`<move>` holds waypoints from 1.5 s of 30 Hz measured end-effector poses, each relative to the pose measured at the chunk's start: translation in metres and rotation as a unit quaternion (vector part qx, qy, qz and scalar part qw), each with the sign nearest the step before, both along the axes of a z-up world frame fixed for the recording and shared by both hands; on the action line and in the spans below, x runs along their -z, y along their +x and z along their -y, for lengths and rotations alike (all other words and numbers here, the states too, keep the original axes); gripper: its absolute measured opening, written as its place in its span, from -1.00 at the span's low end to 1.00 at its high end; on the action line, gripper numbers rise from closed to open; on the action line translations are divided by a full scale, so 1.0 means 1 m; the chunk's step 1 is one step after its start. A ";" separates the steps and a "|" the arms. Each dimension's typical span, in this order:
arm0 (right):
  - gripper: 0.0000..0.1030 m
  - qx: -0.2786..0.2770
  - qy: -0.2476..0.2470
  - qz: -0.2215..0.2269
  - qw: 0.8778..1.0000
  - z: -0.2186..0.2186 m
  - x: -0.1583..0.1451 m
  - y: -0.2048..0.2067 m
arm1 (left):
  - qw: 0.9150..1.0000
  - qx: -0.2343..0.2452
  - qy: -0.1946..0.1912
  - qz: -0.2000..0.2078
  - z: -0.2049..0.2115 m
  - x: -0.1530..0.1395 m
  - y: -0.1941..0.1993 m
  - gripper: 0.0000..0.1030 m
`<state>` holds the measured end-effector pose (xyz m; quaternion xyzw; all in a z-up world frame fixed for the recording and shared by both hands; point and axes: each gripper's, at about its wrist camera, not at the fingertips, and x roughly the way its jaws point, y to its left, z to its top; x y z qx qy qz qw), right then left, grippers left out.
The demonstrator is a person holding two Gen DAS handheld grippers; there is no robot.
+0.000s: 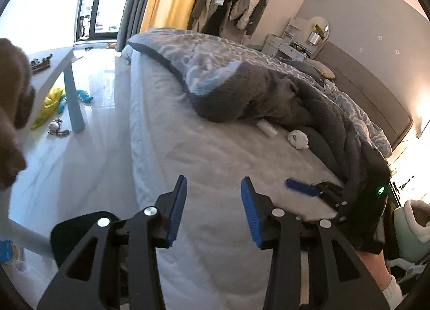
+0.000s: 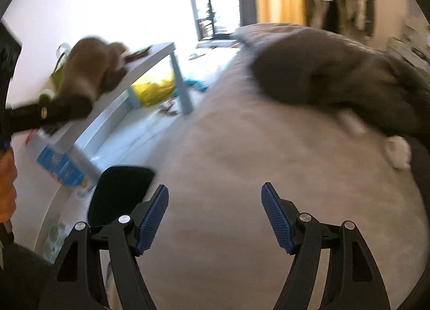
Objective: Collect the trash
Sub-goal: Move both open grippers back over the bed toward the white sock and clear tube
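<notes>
A crumpled white tissue lies on the light grey bed sheet by the edge of the dark duvet; it also shows in the right wrist view. A small white tube-like item lies beside it, half under the duvet, and shows blurred in the right wrist view. A black bin stands on the floor beside the bed, also seen in the left wrist view. My left gripper is open and empty over the bed's near edge. My right gripper is open and empty over the sheet, and shows in the left wrist view.
A grey and blue duvet covers the far half of the bed. A pale blue low table stands left with a brown plush toy on it. A yellow bag and small toys lie on the white floor. Clothes hang at the back.
</notes>
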<state>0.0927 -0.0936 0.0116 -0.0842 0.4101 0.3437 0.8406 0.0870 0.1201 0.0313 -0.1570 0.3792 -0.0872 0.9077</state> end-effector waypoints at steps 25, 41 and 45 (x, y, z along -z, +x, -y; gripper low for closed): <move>0.63 0.169 -0.019 0.039 0.985 0.174 0.006 0.153 | 0.998 0.039 0.051 -0.028 0.107 0.039 0.129 0.62; 0.63 0.175 -0.072 0.013 0.982 0.173 0.056 0.218 | 0.993 0.094 0.046 -0.054 0.153 0.066 0.210 0.67; 0.38 0.174 -0.087 0.004 0.981 0.172 0.070 0.230 | 0.991 0.103 0.056 -0.057 0.165 0.074 0.229 0.67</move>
